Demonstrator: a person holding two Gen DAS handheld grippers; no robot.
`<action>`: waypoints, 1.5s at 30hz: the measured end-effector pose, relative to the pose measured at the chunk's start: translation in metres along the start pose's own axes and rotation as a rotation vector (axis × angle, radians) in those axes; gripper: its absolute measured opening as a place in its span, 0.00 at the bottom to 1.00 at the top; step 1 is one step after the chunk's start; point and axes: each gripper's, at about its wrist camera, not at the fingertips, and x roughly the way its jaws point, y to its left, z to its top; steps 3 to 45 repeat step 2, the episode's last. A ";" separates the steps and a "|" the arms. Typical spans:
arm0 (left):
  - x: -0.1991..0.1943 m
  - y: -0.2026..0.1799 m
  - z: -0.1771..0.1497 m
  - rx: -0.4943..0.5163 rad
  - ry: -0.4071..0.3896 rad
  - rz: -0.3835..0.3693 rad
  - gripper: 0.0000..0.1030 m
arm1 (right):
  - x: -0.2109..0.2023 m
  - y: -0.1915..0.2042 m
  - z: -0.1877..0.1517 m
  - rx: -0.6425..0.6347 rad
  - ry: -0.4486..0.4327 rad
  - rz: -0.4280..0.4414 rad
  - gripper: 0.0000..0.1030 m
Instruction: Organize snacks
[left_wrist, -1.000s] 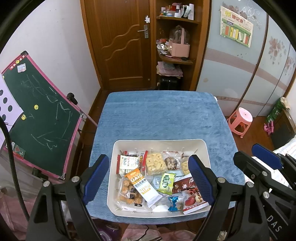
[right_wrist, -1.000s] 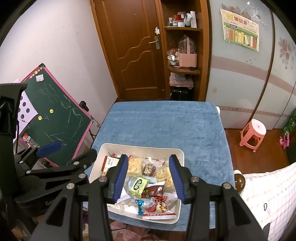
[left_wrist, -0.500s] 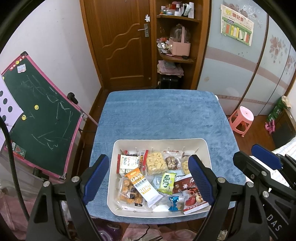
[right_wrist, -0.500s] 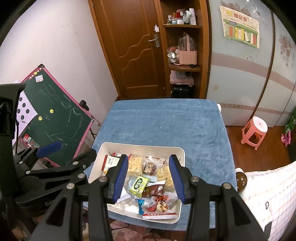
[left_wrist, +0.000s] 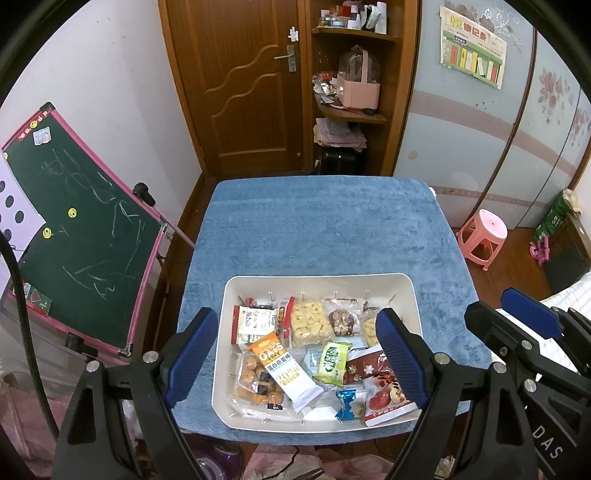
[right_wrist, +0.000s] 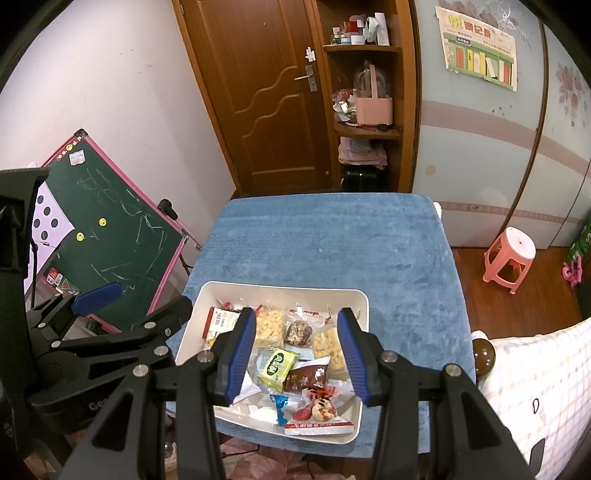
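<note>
L gripper (left_wrist: 295, 356) wide open, R gripper (right_wrist: 297, 354) half-open, both empty; orange packet (left_wrist: 284, 369) "20%".

Two handheld black plastic two-finger grippers. The left gripper (left_wrist: 295, 360) fills the lower frame of its view: angular black arms, silver round screw heads, ribbed blue pads (left_wrist: 190, 354). The right gripper (right_wrist: 297, 356) looks alike; white letters "DAS" mark its body at the left view's lower right.

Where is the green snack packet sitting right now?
The green snack packet lies in the middle of the white tray on the blue tablecloth, between the orange-and-white bar on its left and the dark red packet on its right.
</note>
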 end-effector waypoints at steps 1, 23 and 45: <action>0.000 -0.001 0.000 -0.001 0.001 -0.001 0.84 | 0.000 0.000 -0.001 0.001 0.001 0.001 0.45; 0.000 -0.001 0.000 -0.002 0.002 -0.002 0.84 | 0.000 0.000 -0.002 0.002 0.001 0.002 0.45; 0.000 -0.001 0.000 -0.002 0.002 -0.002 0.84 | 0.000 0.000 -0.002 0.002 0.001 0.002 0.45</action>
